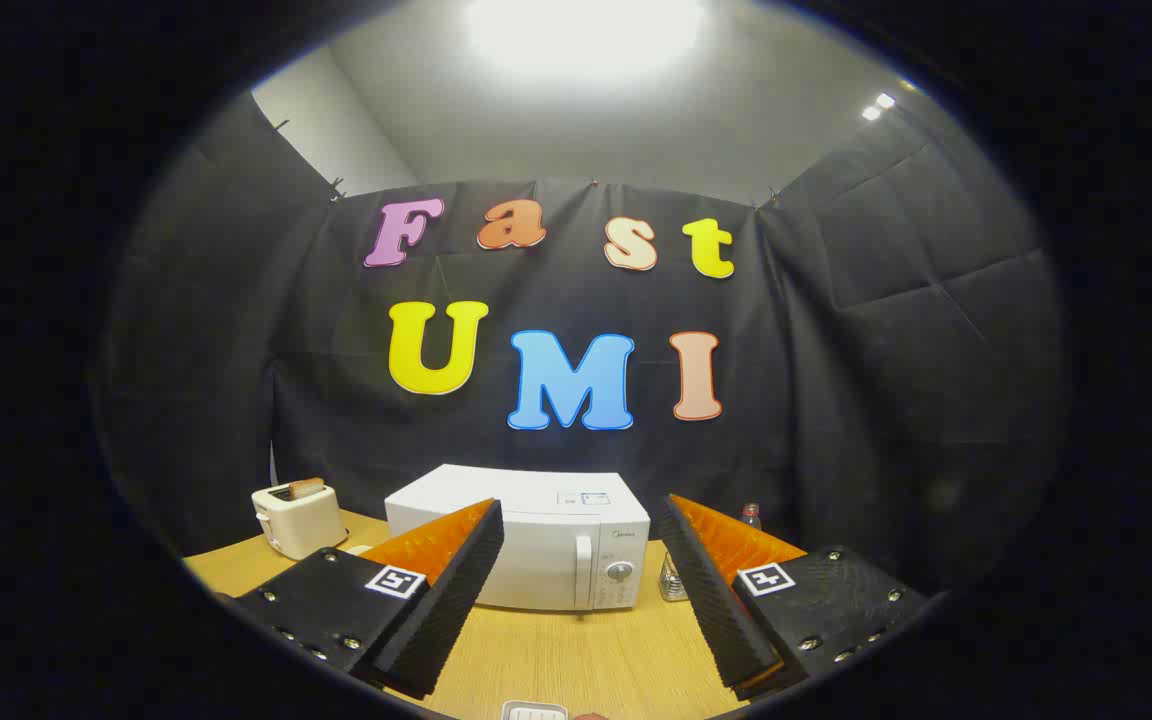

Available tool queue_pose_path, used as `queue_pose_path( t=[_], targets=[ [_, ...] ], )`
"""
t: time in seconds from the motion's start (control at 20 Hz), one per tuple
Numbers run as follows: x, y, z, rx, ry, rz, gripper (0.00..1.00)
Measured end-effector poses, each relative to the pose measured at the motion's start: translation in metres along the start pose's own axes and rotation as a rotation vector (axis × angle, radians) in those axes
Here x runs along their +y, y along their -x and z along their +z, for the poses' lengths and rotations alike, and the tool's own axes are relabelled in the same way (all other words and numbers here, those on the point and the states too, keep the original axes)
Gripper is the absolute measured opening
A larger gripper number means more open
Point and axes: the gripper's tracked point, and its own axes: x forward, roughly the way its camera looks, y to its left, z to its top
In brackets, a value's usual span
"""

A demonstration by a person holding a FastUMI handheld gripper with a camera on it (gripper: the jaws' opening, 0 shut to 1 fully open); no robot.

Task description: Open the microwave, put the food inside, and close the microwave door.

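- The gripper [581,590] hangs spread wide and empty above the desk [576,660].
- The microwave [526,540], door closed, sits at 12 o'clock beyond the fingers.
- It should approach the door handle [583,572] squarely, then pull steadily.

White microwave [521,550], cream toaster [298,517], light wood-grain table [576,655], black-and-white square markers on the tool [582,565]

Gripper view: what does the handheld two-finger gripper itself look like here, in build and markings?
The gripper has two wedge-shaped fingers tapering forward, their inner faces ribbed. Each finger sits on a flat black plate fixed with small metal screws, and each plate carries a square black-and-white fiducial tag. No cables are visible.
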Motion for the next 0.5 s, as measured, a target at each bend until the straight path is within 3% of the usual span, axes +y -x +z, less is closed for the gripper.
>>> queue_pose_path(
  t=[0.5],
  targets=[
    [-0.001, -0.004, -0.013, 0.012, -0.003, 0.005, 0.98]
  ],
)
